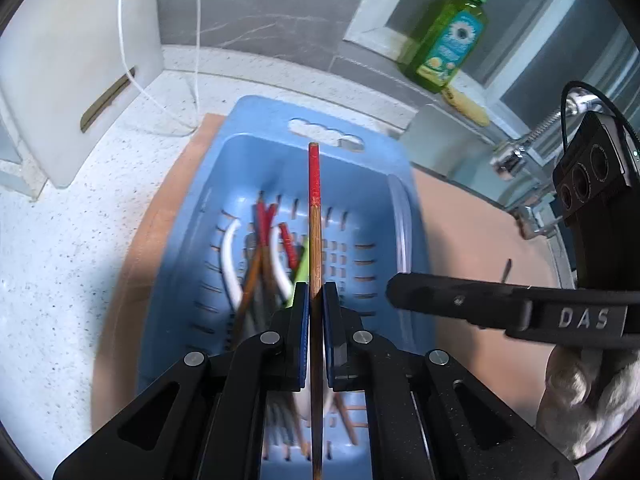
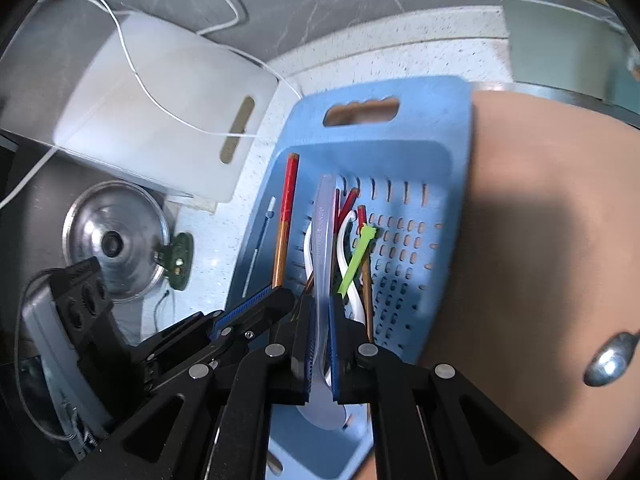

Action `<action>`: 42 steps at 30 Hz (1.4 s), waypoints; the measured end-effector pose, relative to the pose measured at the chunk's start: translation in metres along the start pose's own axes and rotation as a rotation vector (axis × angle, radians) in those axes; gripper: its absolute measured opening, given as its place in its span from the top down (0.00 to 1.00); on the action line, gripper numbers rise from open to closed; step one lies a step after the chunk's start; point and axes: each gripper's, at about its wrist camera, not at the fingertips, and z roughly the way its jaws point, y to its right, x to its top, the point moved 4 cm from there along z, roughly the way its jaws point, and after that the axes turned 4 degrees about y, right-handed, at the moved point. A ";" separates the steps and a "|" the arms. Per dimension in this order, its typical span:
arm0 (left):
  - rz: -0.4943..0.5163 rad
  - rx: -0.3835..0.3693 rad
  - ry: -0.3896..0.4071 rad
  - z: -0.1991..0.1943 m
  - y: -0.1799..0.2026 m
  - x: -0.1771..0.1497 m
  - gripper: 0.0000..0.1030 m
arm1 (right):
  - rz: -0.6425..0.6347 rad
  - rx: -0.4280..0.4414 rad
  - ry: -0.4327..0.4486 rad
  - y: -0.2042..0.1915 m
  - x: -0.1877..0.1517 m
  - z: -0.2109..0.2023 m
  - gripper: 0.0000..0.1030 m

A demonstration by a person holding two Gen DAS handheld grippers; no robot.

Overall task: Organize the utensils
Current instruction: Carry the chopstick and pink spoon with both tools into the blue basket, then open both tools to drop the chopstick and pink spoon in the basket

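Note:
A blue slotted basket [image 1: 260, 120] lies on a brown board and holds several red-tipped chopsticks [image 1: 262, 224], white curved utensils [image 1: 226, 256] and a green piece [image 2: 356, 258]. My left gripper [image 1: 316, 292] is shut on a wooden chopstick with a red end [image 1: 314, 176], held upright over the basket. My right gripper [image 2: 322, 304] is shut on a translucent plastic spoon [image 2: 323, 224], also above the basket. Each gripper shows in the other's view: the right gripper [image 1: 394, 290] beside the basket's right rim, the left gripper [image 2: 276, 292] with its chopstick [image 2: 289, 188] over the basket [image 2: 432, 96].
A metal spoon [image 2: 610, 358] lies on the brown board [image 2: 540, 220] right of the basket. A white cutting board [image 2: 160, 100] leans at the back left with white cables over it. A steel pot lid [image 2: 116, 240] sits at left. A green soap bottle [image 1: 448, 40] and a tap [image 1: 516, 156] stand at back right.

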 end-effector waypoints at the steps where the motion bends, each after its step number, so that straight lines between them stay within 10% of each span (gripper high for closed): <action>1: 0.004 0.013 -0.006 0.003 -0.002 0.000 0.95 | -0.003 -0.010 -0.006 -0.001 0.000 0.006 0.94; 26: 0.001 0.113 -0.070 0.027 -0.036 -0.003 0.94 | -0.067 -0.145 -0.071 -0.001 0.013 0.057 0.93; 42: -0.038 0.153 -0.028 0.006 -0.038 -0.007 0.75 | -0.112 -0.116 -0.045 -0.005 0.010 0.035 0.85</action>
